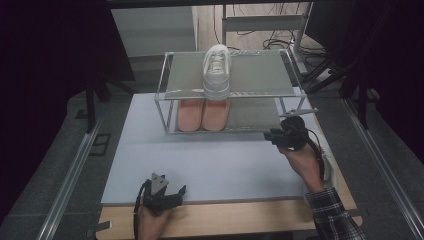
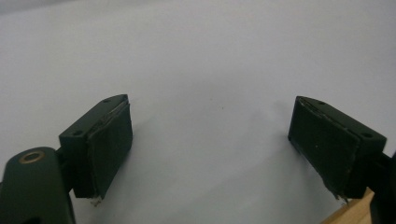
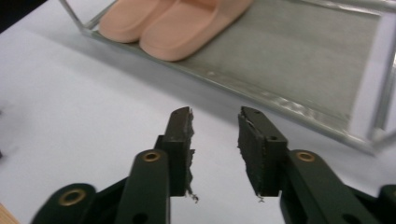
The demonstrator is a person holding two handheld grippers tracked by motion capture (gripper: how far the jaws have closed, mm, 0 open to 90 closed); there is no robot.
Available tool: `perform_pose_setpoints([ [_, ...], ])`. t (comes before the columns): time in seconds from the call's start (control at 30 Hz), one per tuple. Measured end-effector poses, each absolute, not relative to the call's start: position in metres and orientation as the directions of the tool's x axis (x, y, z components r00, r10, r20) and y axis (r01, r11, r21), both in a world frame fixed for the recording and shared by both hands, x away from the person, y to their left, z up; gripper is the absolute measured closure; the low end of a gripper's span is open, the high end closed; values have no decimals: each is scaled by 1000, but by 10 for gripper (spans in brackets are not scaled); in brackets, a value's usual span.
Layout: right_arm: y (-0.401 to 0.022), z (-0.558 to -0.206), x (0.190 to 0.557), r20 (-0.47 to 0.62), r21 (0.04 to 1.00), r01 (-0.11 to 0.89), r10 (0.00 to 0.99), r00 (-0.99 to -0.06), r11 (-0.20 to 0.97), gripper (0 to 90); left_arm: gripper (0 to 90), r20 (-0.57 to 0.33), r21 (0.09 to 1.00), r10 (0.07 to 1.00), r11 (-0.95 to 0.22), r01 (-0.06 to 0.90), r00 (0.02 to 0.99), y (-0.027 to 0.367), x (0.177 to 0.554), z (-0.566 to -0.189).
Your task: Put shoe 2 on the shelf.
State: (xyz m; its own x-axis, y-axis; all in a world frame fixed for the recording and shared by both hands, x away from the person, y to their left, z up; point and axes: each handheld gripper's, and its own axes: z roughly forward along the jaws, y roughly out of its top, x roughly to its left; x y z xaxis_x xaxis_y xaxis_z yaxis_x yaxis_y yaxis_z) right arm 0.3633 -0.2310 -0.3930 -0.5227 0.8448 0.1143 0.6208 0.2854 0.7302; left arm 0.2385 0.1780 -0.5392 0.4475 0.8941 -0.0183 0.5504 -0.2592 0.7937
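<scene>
While left gripper [image 1: 176,192] rests, right gripper [image 1: 268,135] hovers.

A two-tier rack of bright, silvery metal bars [image 1: 161,93] is seen with shelves of grey, finely textured matt mesh [image 3: 299,56]. On the rack's upper shelf, a white sneaker of smooth, leather-like material [image 1: 216,70] is shown with a faint sheen. On the lower shelf, a pair of peach slippers of matt, soft-looking foam or rubber [image 3: 168,23] is seen. Under the rack, a pale grey board with a smooth matt face [image 1: 210,160] is laid on a light wooden tabletop [image 1: 250,220]. The black matt plastic jaws of the right gripper [image 3: 215,140] and left gripper [image 2: 210,144] are faced with dull rubbery pads, frayed at the edges. A checked cloth sleeve [image 1: 335,215] is seen right of the board.
</scene>
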Motion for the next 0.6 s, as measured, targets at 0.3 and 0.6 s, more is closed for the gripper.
perform_pose_setpoints([
  [0.3,-271,-392,359,106,723,645,884,-455,245,790,137,-19,794,894,-259,551,447,178,238,-539],
  [0.6,-308,-392,355,67,715,666,927,-370,214,896,137,-19,794,894,-258,551,447,178,238,-539],
])
